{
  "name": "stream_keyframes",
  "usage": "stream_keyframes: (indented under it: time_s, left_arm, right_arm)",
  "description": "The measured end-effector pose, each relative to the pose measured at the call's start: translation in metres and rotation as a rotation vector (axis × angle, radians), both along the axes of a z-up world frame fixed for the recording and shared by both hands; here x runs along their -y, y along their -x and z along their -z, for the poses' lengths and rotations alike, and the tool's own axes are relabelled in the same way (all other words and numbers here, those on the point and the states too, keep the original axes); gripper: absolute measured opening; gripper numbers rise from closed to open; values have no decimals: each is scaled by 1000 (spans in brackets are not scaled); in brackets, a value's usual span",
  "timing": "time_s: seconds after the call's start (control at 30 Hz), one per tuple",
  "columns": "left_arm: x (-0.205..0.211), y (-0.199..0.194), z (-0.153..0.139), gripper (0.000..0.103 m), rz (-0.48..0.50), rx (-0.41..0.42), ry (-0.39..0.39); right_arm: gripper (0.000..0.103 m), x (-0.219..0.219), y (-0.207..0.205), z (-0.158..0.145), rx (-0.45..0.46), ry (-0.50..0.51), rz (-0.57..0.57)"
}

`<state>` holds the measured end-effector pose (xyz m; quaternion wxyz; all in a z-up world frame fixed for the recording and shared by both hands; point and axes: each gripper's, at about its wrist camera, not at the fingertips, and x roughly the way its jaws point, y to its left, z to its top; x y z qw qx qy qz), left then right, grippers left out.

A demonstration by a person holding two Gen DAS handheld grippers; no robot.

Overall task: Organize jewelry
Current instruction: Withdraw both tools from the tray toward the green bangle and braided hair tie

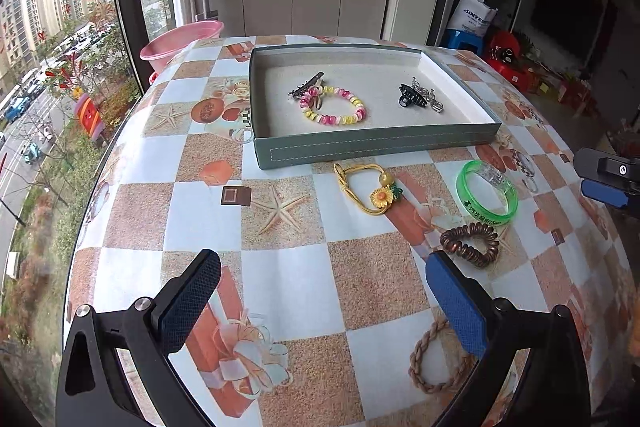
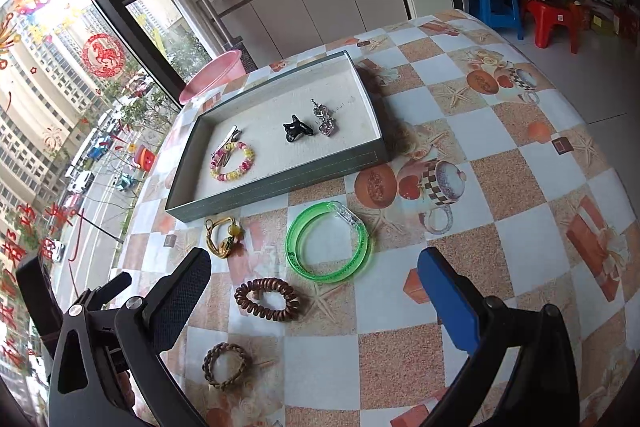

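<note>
A grey tray (image 1: 360, 147) (image 2: 280, 183) sits on the checked tablecloth. It holds a pink-yellow coil bracelet (image 1: 334, 106) (image 2: 233, 161), a dark hair clip (image 1: 306, 85), a black claw clip (image 1: 412, 95) (image 2: 296, 131) and a silver clip (image 1: 430, 95) (image 2: 325, 119). In front of the tray lie a yellow flower hair tie (image 1: 370, 189) (image 2: 222, 235), a green bangle (image 1: 486, 193) (image 2: 328, 243), a brown coil tie (image 1: 470, 243) (image 2: 267, 298) and a braided ring (image 1: 436, 359) (image 2: 227, 363). My left gripper (image 1: 324, 295) and right gripper (image 2: 316, 295) are open and empty above the table.
A pink basin (image 1: 182, 41) (image 2: 212, 75) stands beyond the table's far left edge by the window. A blue stool (image 2: 496, 7) and a red chair (image 2: 548, 7) stand on the floor to the far right. The right gripper shows at the left view's right edge (image 1: 608, 179).
</note>
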<state>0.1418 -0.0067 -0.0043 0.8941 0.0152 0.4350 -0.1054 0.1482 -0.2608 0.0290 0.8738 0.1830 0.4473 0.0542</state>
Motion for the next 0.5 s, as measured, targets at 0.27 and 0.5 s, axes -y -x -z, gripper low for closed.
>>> stream_keyframes:
  time_s: [0.27, 0.5]
  left_arm:
    - [13, 28, 9, 103, 65, 18, -59]
    - [21, 36, 22, 103, 93, -5, -85]
  right_arm:
    - [103, -3, 16, 29, -69, 31, 14]
    - [103, -4, 22, 46, -112, 51, 27]
